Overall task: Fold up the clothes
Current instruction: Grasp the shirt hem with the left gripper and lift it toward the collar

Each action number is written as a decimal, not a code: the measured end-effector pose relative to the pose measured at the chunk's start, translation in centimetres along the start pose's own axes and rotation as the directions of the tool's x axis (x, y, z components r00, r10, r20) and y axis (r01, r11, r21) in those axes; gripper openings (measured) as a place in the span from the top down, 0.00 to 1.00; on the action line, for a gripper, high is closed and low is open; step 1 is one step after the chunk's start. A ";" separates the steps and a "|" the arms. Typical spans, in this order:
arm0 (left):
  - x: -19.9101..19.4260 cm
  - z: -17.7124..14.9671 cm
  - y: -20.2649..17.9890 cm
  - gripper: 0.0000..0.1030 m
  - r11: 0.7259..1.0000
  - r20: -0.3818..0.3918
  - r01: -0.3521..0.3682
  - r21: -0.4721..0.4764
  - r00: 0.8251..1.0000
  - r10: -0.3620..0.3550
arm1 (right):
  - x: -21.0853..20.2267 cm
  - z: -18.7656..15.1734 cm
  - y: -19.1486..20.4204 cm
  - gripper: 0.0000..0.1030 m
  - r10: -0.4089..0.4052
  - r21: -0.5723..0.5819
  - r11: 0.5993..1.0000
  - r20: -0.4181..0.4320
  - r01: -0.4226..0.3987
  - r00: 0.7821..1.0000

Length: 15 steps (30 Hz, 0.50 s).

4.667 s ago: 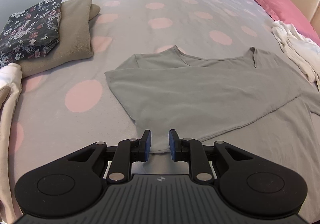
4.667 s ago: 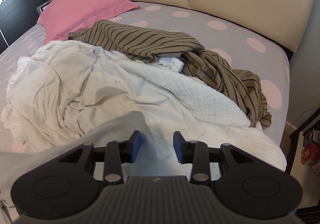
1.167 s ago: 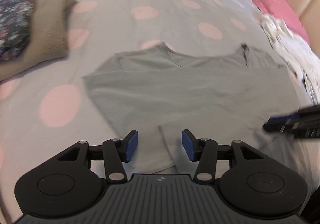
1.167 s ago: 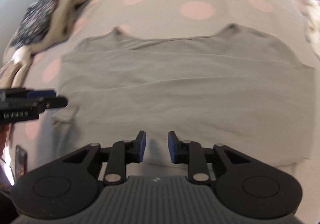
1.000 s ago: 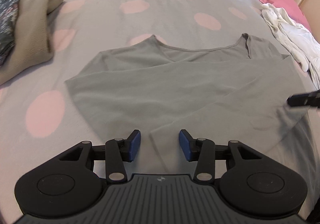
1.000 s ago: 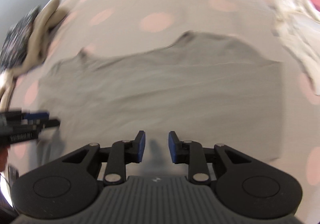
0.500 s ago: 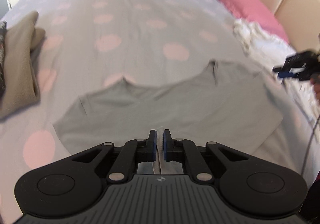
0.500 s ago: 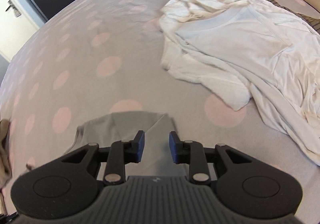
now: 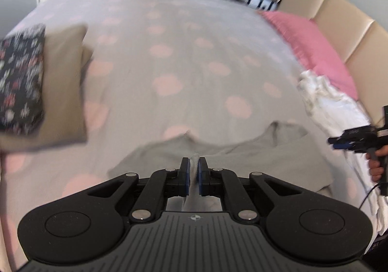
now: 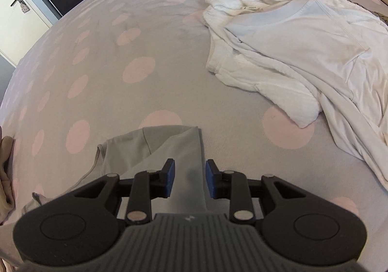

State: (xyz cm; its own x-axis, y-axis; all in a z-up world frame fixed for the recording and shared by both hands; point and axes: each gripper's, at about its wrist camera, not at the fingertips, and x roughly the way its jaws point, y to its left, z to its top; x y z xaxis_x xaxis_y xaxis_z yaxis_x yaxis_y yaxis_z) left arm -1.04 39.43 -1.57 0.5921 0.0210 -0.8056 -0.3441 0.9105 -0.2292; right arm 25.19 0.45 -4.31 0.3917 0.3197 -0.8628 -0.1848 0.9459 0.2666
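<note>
L gripper (image 9: 193, 172) – grey top (image 9: 254, 158) hem

The left tool (image 9: 193, 167) pinches a fold of the grey shirt (image 9: 242, 160) above the spotted bed (image 9: 169, 58); the right tool (image 9: 349, 142), seemingly open, hovers near the white clothes (image 9: 327, 102).

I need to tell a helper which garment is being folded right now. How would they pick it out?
On the polka-dot bed, look near the edge, below the heap of white clothes. It is the plain grey top, pinched by the left hand-held gripper. Unlike the white heap and the folded stack, it is grey and spread out.
</note>
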 end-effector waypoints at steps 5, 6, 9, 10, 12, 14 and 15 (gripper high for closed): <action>2.4 -1.5 1.4 0.96 0.998 -0.059 -0.060 -0.010 0.997 0.059 | -0.5 -1.4 0.5 0.70 0.010 -0.099 0.995 -0.022 -0.012 1.000; 2.8 -1.8 1.7 0.95 0.998 -0.065 -0.065 -0.021 0.996 0.063 | -0.7 -1.7 0.6 0.70 0.012 -0.119 0.993 -0.027 -0.015 1.000; 3.5 -2.7 2.5 0.94 0.996 -0.090 -0.078 -0.040 0.993 0.075 | -1.1 -2.7 0.7 0.70 0.012 -0.177 0.984 -0.037 -0.018 0.999; 3.6 -3.0 2.7 0.90 0.996 -0.097 -0.079 -0.040 0.992 0.075 | -1.2 -3.2 0.5 0.70 0.008 -0.191 0.982 -0.039 -0.015 0.999; 3.5 -3.4 2.9 0.78 0.994 -0.103 -0.101 -0.042 0.990 0.097 | -1.3 -3.9 -0.1 0.70 -0.001 -0.201 0.980 -0.050 -0.009 0.999; 3.2 -3.8 3.1 0.69 0.991 -0.103 -0.124 -0.050 0.988 0.118 | -1.4 -4.5 -0.8 0.70 -0.010 -0.209 0.978 -0.062 -0.003 0.998; 3.0 -4.0 3.3 0.62 0.990 -0.098 -0.130 -0.057 0.987 0.124 | -1.5 -4.9 -1.1 0.70 -0.015 -0.213 0.977 -0.068 0.000 0.998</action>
State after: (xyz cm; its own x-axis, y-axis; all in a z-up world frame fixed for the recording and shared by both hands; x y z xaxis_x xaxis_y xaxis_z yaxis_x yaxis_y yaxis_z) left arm -3.30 40.88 -6.89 0.4705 0.0933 -0.8774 -0.4593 0.8750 -0.1533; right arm 20.45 -1.31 -5.42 0.3324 0.3012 -0.8937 -0.3721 0.9127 0.1691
